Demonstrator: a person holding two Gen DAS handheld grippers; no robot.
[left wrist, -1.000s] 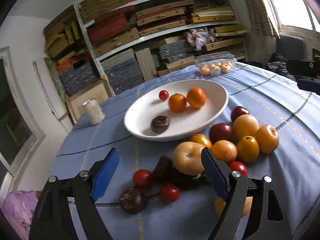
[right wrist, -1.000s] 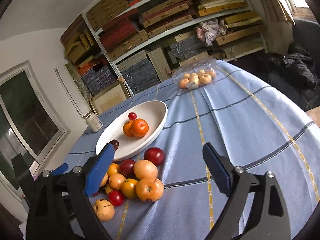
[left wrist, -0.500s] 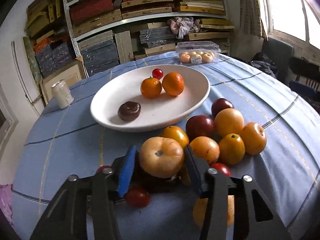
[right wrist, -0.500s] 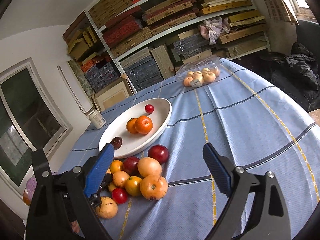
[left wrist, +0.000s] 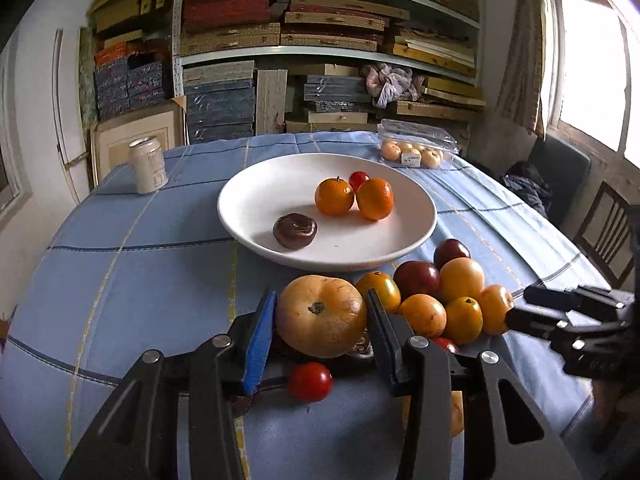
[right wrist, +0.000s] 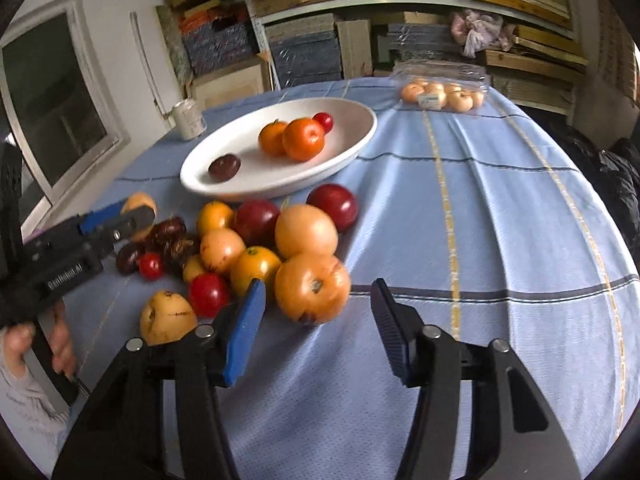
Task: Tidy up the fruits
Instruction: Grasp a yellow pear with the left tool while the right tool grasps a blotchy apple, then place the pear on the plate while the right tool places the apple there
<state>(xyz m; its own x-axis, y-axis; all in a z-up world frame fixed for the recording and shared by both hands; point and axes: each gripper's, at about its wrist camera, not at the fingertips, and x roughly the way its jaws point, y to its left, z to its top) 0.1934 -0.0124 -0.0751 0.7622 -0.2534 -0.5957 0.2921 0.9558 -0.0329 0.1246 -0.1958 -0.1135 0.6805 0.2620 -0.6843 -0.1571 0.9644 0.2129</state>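
We see the left gripper (left wrist: pixel 320 320) clamped on a tan fruit (left wrist: pixel 321 314), at 6 o'clock from the plate (left wrist: pixel 256 204). The right gripper (right wrist: pixel 318 312), jaws just narrowing, remains unclamped behind an orange fruit (right wrist: pixel 312 289) beside the pile.

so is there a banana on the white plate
No, the white plate holds two oranges, a small red fruit and a dark brown fruit.

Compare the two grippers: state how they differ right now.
The left gripper is shut on a large yellow-orange fruit; the right gripper holds nothing, its jaws just closing partway around an orange fruit without touching it. Both are black with blue pads.
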